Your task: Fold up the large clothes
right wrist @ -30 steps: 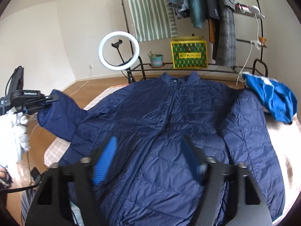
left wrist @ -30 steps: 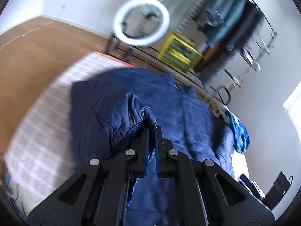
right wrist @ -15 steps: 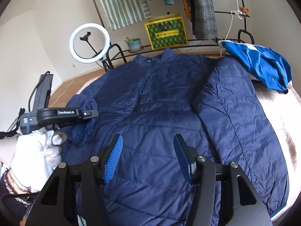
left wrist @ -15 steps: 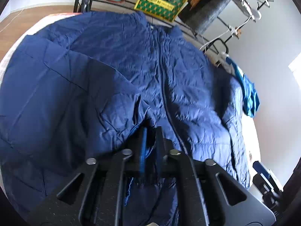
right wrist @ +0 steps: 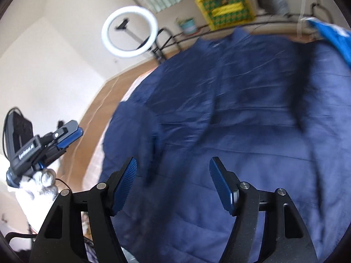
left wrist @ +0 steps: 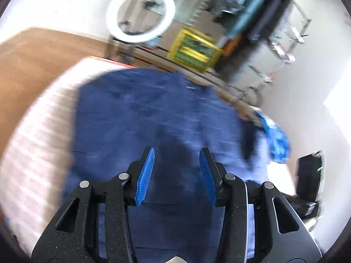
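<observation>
- Right now both your grippers are empty: the left gripper (left wrist: pixel 176 153) has its blue-padded fingers (left wrist: pixel 144 175) spread wide over the cloth, gripping nothing.
- Your right gripper (right wrist: pixel 173 164) is spread just as wide, also holding nothing.
- The navy quilted jacket (right wrist: pixel 241 109) lies front-up on the bed (left wrist: pixel 37 131), collar toward the yellow crate (right wrist: pixel 226 6) and the ring light (right wrist: pixel 129 31), hem toward you.
- Long axis runs away from you, collar far and hem near, roughly in line with both pairs of fingers.
- The near-left sleeve (right wrist: pixel 131 131) looks laid in over the body; motion blur is heavy, so treat that as probable, not certain.
- The opposite sleeve (right wrist: pixel 324 120) lies out along the right edge, just under the bright blue garment (right wrist: pixel 333 37). Your right gripper is the nearer one to it, so that sleeve is likely the next fold.
- From the right wrist view your left gripper (right wrist: pixel 65 135) sits off the bed's left edge, clear of the jacket, tilted up.
- Your right gripper hovers above the lower body panel, pointed toward the collar.
</observation>
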Tool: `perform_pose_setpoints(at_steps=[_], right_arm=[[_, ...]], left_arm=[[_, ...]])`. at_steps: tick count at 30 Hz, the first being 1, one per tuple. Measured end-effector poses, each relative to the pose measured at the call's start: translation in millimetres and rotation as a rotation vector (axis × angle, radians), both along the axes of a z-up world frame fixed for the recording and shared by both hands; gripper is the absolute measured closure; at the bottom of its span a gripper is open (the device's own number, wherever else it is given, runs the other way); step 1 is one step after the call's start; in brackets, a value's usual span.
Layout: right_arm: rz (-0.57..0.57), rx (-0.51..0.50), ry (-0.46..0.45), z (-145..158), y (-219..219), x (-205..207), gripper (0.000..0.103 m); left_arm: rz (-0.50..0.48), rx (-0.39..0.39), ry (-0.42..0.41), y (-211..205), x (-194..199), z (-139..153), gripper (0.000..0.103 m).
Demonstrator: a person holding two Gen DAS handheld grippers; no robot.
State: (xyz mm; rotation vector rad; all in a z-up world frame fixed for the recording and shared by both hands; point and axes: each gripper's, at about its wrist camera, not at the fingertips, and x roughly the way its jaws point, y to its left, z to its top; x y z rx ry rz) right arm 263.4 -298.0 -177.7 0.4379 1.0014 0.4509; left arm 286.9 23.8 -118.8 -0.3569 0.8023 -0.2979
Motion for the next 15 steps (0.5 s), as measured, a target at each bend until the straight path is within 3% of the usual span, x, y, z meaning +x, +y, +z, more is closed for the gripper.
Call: perform_pose_setpoints(at_steps=[5, 8, 11, 12, 13, 14, 15], right_arm=[[0.085, -0.04, 0.081, -25, 55, 29, 0.034], [0.081, -0.131, 0.113, -39, 79, 43, 0.034], [0.094, -0.188, 0.086, -42, 95, 54, 0.035], [0.103, -0.195, 0.077, -42, 98, 57, 0.049], [0.117, -0.202, 0.071, -40, 101, 61, 0.077], [0.126, -0.21, 0.074, -39, 104, 66, 0.091], [0.128, -0.21, 0.073, -35, 104, 72, 0.096]], left_arm=[[0.118, 0.142, 0.06, 44, 4, -39, 0.067], [0.136, 0.173, 0.102, 57, 6, -61, 0.071], [0.14, 0.157, 0.124, 66, 8, -71, 0.072], [0.139, 0.156, 0.121, 66, 7, -71, 0.072], [0.141, 0.159, 0.112, 66, 6, -71, 0.072], [0.142, 0.163, 0.104, 65, 7, -70, 0.072], [0.141, 0.16, 0.1, 66, 10, -70, 0.072]])
